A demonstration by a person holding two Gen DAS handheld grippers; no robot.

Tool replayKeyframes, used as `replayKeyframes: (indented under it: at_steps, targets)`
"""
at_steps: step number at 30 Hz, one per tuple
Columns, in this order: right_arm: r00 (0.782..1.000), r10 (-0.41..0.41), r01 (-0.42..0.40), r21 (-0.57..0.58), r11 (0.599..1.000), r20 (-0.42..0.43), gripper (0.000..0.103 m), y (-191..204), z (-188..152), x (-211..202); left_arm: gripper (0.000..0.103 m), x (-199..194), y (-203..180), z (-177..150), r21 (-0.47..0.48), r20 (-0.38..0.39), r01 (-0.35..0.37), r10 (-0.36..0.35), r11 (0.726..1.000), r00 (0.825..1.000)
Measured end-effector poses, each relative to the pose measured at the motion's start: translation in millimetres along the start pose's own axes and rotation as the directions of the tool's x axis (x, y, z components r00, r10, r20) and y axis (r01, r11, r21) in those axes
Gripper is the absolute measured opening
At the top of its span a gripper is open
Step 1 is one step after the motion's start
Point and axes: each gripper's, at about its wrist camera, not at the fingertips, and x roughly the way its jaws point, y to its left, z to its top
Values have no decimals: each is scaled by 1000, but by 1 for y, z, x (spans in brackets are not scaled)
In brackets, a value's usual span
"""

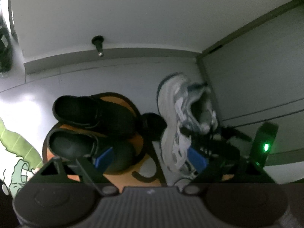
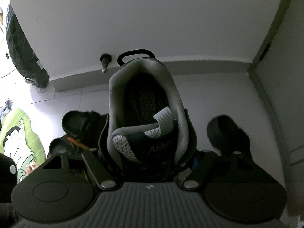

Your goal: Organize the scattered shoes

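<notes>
In the left wrist view two black clogs point(image 1: 76, 112) point(image 1: 72, 146) lie side by side on an orange-brown base, toes to the left. A white and grey sneaker point(image 1: 176, 110) lies just right of them. My left gripper point(image 1: 150, 159) hangs over this group, its blue pads point(image 1: 103, 159) apart with only the base showing between them, so it is open. My right gripper point(image 2: 146, 157) is shut on a dark sneaker point(image 2: 144, 102) with grey lining, heel loop upward, lifted above the floor. A further black shoe point(image 2: 228, 133) lies to its right.
A white wall with a door stopper point(image 2: 104, 60) runs along the back. A cabinet or door edge point(image 2: 266, 76) closes off the right side. A green cartoon mat point(image 2: 20, 138) covers the floor at left, with a dark bag point(image 2: 22, 53) behind it. A black unit with a green light point(image 1: 266, 146) sits at right.
</notes>
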Motion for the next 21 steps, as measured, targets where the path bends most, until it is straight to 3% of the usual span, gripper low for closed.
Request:
replayKeyframes:
  at_steps: [3, 8, 13, 21]
  targets:
    - [1000, -1, 1, -4, 1000, 11, 77, 3, 14, 3, 82, -5, 3, -4, -59, 36, 15, -13, 998, 999]
    - [1000, -4, 3, 42, 999, 24, 77, 2, 38, 13, 82, -17, 1, -7, -58, 114, 40, -33, 998, 993]
    - [1000, -21, 21, 35, 999, 13, 77, 1, 52, 24, 80, -6, 7, -14, -128, 90, 82, -71, 988, 993]
    - [999, -37, 36, 35, 999, 15, 77, -11, 74, 55, 80, -8, -5, -14, -35, 112, 2, 2, 999, 994]
